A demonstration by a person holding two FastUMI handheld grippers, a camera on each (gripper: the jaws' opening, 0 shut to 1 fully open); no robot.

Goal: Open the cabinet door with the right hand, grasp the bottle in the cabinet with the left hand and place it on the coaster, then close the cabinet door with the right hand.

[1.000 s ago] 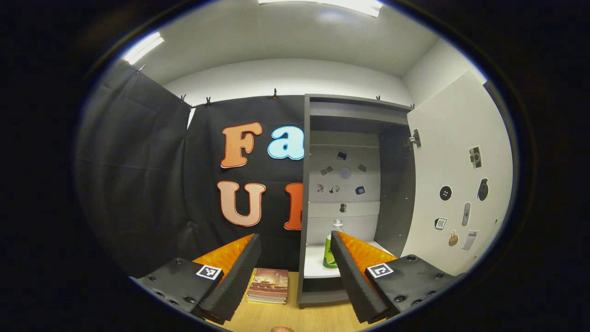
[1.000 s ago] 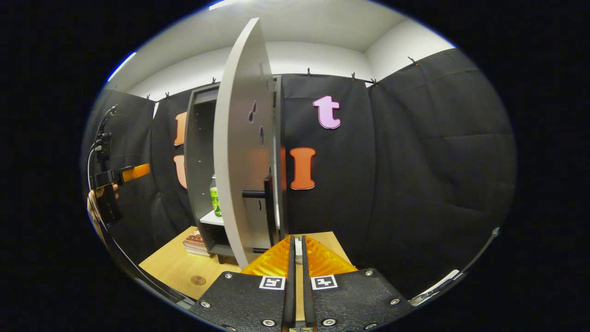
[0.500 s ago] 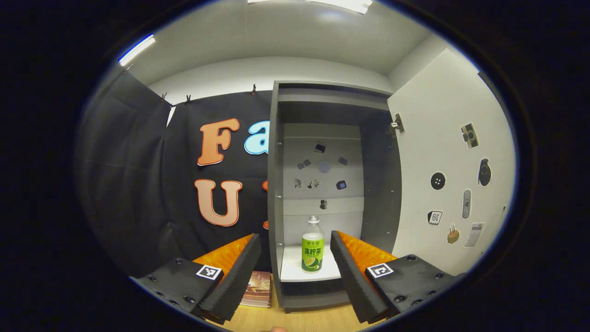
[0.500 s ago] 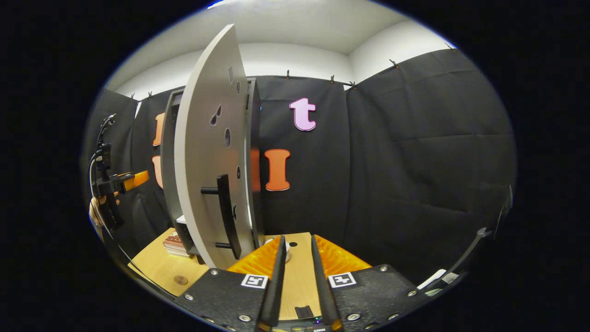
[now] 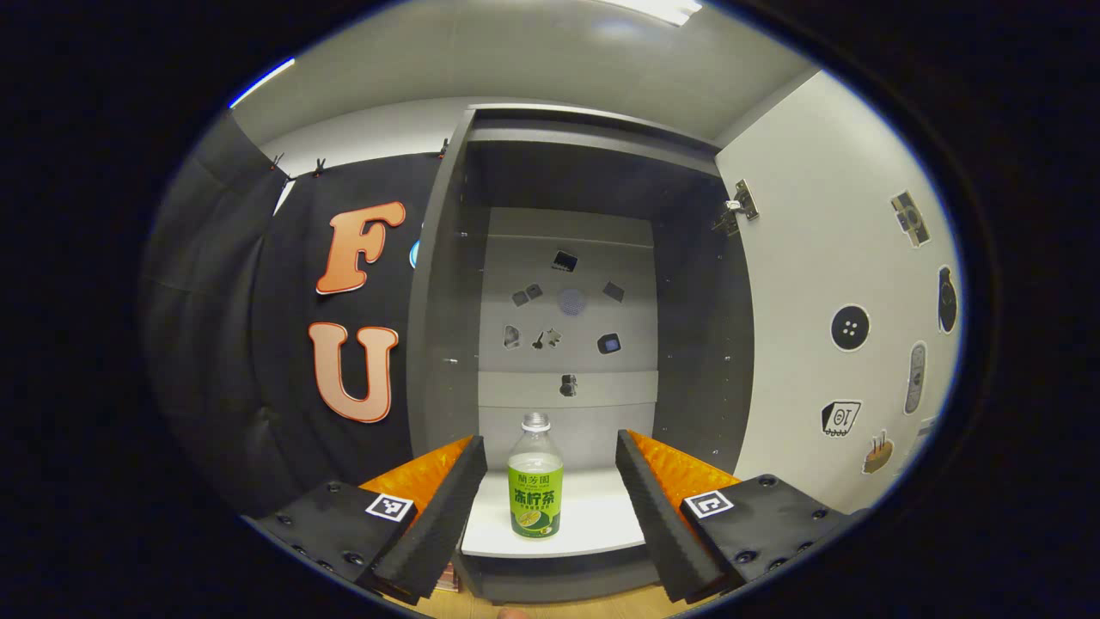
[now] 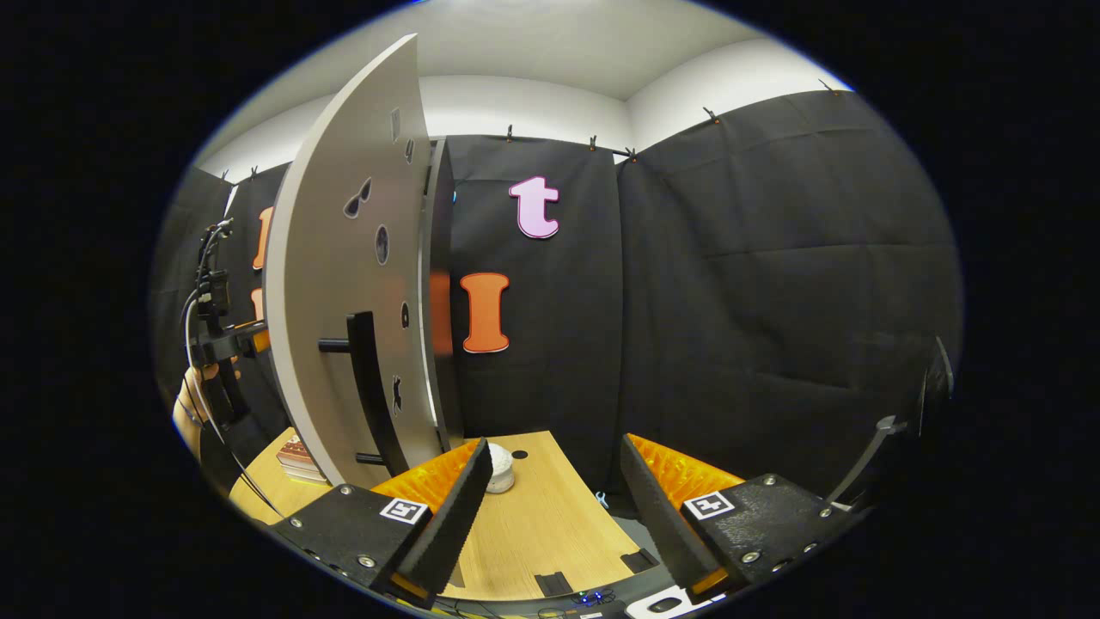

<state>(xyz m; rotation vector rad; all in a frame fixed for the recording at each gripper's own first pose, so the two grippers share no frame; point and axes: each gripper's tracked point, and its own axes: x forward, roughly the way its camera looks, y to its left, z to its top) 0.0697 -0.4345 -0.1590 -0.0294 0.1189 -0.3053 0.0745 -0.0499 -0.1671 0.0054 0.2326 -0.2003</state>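
While the cabinet door [image 5: 825,284] stands open, the bottle [image 5: 534,478] stands upright on the shelf [image 5: 593,524], dead ahead at twelve o'clock between the left gripper's [image 5: 550,494] spread fingers, untouched; the right gripper [image 6: 557,507] is spread, empty.

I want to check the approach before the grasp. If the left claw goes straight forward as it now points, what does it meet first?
Most likely the bottle: it stands upright on the cabinet shelf, centred between the open fingers of the left claw. Depth is unclear, but nothing appears in between.

The right gripper [image 6: 550,507] hangs spread wide over the table [image 6: 550,533], beside the swung-out cabinet door [image 6: 344,284].
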